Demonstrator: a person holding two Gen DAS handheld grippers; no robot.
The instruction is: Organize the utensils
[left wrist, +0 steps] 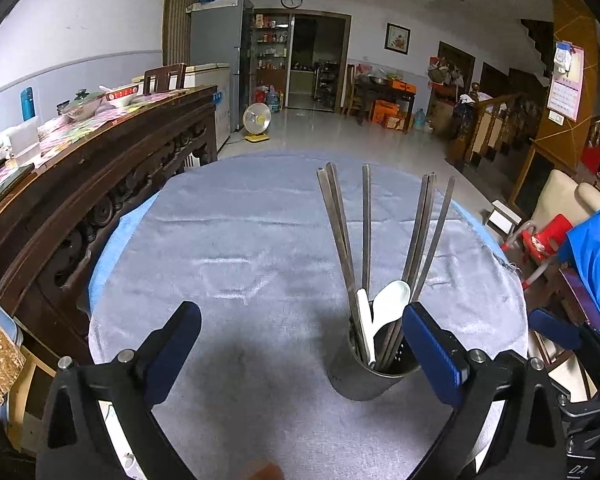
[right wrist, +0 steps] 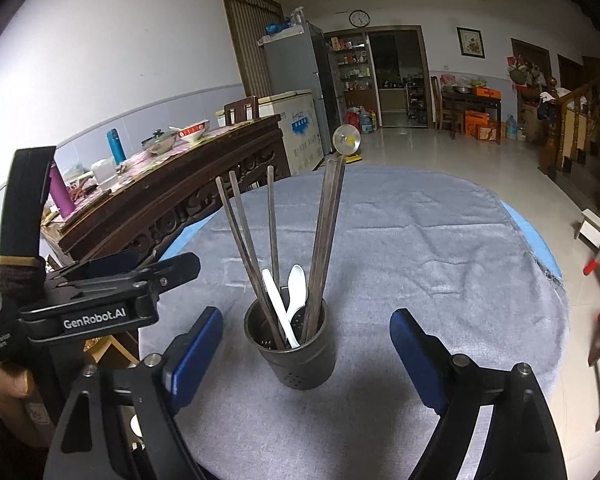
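Left wrist view, item one: dark perforated utensil holder [left wrist: 360, 372], upright on a grey-blue cloth [left wrist: 240, 240] spread over a round table, standing just inside the left gripper's right-hand pad. Contents: several long metal chopsticks [left wrist: 364, 224] fanned out above the rim, and two white spoons [left wrist: 388, 300] leaning among them. Item two: left gripper [left wrist: 300, 352], jaws wide apart, nothing between the pads but cloth. Item three: right gripper [right wrist: 306, 354], jaws likewise spread, the holder sitting in the gap between its blue pads without either one pressing on it. No loose utensils show on the cloth in either view, so the sorting appears finished or close to it. Background, unrelated: carved wooden sideboard [right wrist: 172, 200] with bowls and bottles, a refrigerator [right wrist: 300, 76], a small fan [right wrist: 346, 140] on the floor. Hazards, as judged: the chopsticks lean outward and stand tall, so a gripper drawn back carelessly could catch a tip and tip the holder, spilling everything. The left gripper's inner pad sits close to the rim; a sideways drift could nudge the holder. The cloth is loose and creased, so dragging a finger across it could pull the holder along or topple it.
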